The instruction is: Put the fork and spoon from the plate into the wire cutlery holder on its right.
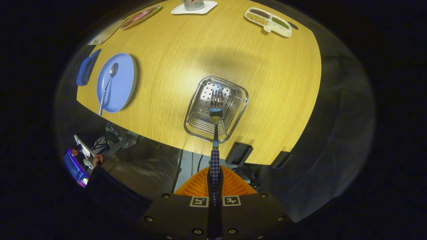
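Currently hand-held gripper [214,186] is grasping fork [216,110] by its handle, tines hanging over wire cutlery holder [233,116] ahead.

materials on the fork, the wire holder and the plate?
Fork: shiny metal head, likely steel; checked handle looks plastic or coated. The hand-held gripper is shut on that handle, holding the tines over the holder.
Wire holder: bright polished metal wire with a perforated sheet bottom, probably steel.
Plate: matte light blue with a soft sheen, ceramic or melamine; cannot tell which.
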`<state>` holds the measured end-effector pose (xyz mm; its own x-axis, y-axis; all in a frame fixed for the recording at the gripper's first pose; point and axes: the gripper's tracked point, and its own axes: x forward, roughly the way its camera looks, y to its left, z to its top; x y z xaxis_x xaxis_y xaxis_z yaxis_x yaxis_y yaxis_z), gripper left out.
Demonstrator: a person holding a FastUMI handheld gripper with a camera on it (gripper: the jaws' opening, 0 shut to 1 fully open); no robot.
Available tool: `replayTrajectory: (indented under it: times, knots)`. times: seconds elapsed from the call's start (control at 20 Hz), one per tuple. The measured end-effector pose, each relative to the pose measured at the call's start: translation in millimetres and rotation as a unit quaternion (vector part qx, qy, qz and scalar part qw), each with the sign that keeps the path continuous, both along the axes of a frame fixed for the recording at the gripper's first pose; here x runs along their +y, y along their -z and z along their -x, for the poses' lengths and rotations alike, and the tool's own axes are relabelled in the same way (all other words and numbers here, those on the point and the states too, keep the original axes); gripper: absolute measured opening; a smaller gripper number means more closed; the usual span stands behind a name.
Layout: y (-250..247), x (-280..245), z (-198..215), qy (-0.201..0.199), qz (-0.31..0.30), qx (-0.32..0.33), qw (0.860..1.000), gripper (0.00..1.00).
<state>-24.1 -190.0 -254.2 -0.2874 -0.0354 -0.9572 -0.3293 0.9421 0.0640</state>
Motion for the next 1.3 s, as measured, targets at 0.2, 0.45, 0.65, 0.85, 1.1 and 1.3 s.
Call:
replayTrajectory:
  times: [0.2,0.45,0.65,0.85,1.1,1.3]
  knots:
    - [11,5,-11,0.005,0.008,0.023,1.0,0.01]
    - [18,8,-21,0.01,0.015,0.04,0.999,0.05]
    - [19,8,-20,0.015,0.014,0.054,0.998,0.09]
    - [18,8,-23,0.024,0.011,0.044,0.999,0.12]
    - [7,4,-21,0.019,0.009,0.034,0.999,0.15]
    - [-5,4,-24,0.025,0.003,0.016,1.0,0.19]
